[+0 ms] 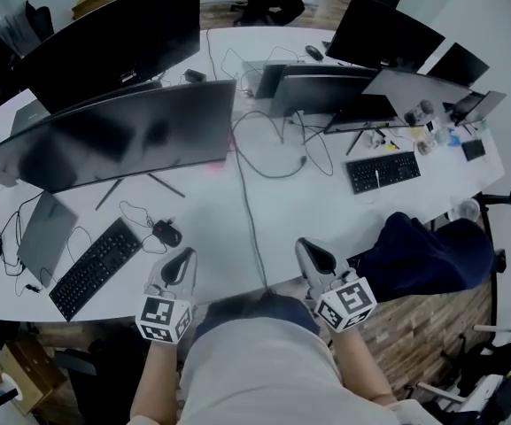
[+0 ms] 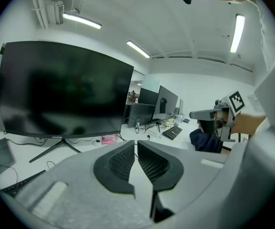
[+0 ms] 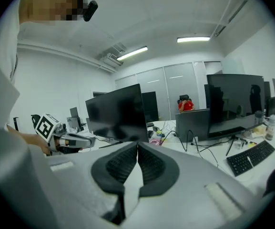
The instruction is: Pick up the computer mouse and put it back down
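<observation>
We hold both grippers low over the near edge of the white surface (image 1: 326,211), one on each side of a thin grey cable (image 1: 248,211) that runs toward us. The computer mouse (image 1: 166,233) lies flat on the surface beside the far right corner of a black keyboard (image 1: 96,268), with its thin cord looping away behind it.

The left gripper (image 1: 178,268) points toward the mouse, which sits just beyond its tips and slightly to their left, near but apart from them. In the left gripper view, its dark ribbed fingers (image 2: 123,163) meet at the tips with nothing between them, and a large curved monitor (image 2: 61,89) fills the background.

The right gripper (image 1: 315,259) hovers well apart from the mouse, across the cable, close to a dark blue garment (image 1: 428,251) at the surface's edge. In the right gripper view, its fingers (image 3: 151,165) are likewise pressed together and empty.
</observation>
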A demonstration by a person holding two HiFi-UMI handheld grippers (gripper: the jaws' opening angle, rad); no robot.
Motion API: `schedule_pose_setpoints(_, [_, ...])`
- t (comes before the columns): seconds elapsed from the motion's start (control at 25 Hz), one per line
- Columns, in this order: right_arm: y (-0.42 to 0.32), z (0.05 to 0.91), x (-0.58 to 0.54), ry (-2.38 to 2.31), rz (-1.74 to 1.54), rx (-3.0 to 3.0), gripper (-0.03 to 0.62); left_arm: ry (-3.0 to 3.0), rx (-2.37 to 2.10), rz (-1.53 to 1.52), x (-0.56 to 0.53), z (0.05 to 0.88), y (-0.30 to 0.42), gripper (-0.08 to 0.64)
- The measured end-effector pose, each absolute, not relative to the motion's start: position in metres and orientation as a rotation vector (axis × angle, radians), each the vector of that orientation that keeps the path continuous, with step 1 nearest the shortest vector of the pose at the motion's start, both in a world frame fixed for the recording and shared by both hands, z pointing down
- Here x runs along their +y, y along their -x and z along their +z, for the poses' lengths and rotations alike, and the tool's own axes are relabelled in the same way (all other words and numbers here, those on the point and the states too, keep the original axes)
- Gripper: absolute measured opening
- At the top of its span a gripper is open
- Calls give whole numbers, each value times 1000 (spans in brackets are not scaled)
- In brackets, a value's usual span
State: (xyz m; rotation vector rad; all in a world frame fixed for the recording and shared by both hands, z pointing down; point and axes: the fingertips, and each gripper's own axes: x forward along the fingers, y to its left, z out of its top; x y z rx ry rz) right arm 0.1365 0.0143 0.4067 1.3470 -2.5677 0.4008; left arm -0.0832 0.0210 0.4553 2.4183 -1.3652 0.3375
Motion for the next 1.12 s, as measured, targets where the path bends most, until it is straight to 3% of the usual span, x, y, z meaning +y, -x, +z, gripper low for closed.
schedule_pose_setpoints(0.76, [-118,424,-45,-1017,435,-2620,5,-1915,-1754,382,3,538,141,18])
schedule_pose_setpoints(0.88, [-125,428,-54,-1004,434,-2610,5,-1844,-1783,396,-4,556,145,106])
schedule_pose_setpoints(1.12, [-138,435,-70,-982,425,-2581,5,-1702,-1836,433,-18,587,156,158])
